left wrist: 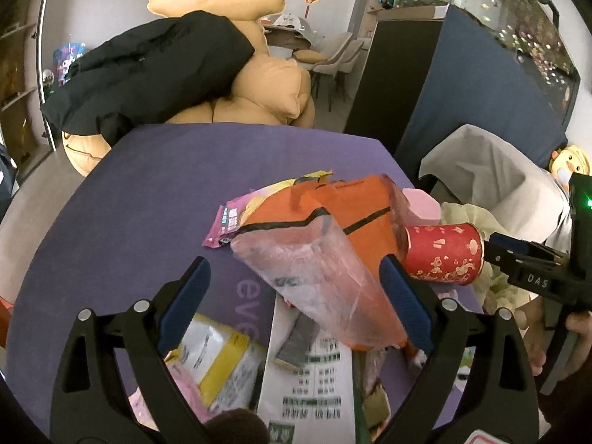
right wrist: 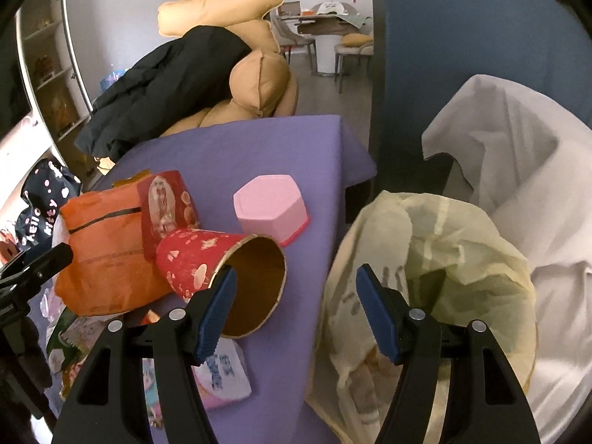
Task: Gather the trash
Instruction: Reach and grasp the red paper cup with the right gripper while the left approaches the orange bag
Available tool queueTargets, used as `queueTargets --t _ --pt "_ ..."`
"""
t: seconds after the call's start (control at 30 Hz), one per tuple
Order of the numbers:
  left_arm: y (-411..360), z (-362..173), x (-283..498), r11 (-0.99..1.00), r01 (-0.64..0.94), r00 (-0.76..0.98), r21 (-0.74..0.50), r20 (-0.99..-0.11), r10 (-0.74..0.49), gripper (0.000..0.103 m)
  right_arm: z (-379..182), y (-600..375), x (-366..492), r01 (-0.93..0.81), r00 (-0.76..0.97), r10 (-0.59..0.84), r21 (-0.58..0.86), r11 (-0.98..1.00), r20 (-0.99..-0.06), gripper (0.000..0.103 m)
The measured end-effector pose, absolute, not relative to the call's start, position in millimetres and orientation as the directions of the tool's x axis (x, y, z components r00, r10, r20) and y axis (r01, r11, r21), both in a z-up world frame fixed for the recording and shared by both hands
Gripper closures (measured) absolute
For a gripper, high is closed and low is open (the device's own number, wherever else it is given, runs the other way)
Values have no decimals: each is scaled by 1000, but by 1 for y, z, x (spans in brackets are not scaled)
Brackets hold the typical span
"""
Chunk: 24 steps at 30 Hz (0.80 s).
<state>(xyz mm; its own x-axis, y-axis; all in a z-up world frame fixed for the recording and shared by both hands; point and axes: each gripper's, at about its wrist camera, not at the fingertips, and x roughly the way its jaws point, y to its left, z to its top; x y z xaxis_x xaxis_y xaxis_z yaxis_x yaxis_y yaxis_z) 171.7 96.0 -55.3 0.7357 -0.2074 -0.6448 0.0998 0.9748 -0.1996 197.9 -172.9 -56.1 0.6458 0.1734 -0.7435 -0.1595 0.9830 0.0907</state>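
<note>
Behind everything we see a tan sofa (left wrist: 273, 85) with a black jacket (left wrist: 148, 70) thrown over it, and in front of it the purple table cover (left wrist: 155, 185) that carries the litter.

Starting at the left in the left wrist view, a yellow-and-white packet (left wrist: 218, 362) lies flat near the camera, partly under our left gripper (left wrist: 296, 288). Its blue-padded jaws stand wide apart and close on nothing. Between them rises a clear plastic bag (left wrist: 314, 270), tilted, with its lower end resting on a printed white sheet (left wrist: 310, 381). Beyond that sits a pink snack wrapper (left wrist: 229, 222), tucked under an orange bag (left wrist: 355, 214) with a black stripe.

Just right of the orange bag lies a red paper cup (left wrist: 444, 251) on its side, touching the bag. In the right wrist view its open mouth faces the camera, and the left finger of our right gripper (right wrist: 296, 288) sits at the cup's rim; we cannot tell whether it touches. These jaws are also spread wide and hold nothing. A pink hexagonal box (right wrist: 272, 207) stands on the cloth behind the cup, apart from it.

Farther right, off the table edge, a pale yellow trash bag (right wrist: 436, 281) gapes open just beside the right finger, and a white cloth (right wrist: 518, 170) is draped behind it.
</note>
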Motion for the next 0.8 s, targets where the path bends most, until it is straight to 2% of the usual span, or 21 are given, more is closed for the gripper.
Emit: queueTargets --t 0.37,0.67,0.8 --pt "134 -43 162 955 67 766 -289 -599 -235 15 -44 -174 187 -169 670 189 100 981 -718 40" --pt "148 -52 156 951 61 714 -304 -652 -255 13 -40 -161 152 -234 637 268 150 961 -722 40" --pt "150 -50 153 938 72 714 -340 -639 -286 13 -44 -144 136 -292 619 267 99 951 -739 40"
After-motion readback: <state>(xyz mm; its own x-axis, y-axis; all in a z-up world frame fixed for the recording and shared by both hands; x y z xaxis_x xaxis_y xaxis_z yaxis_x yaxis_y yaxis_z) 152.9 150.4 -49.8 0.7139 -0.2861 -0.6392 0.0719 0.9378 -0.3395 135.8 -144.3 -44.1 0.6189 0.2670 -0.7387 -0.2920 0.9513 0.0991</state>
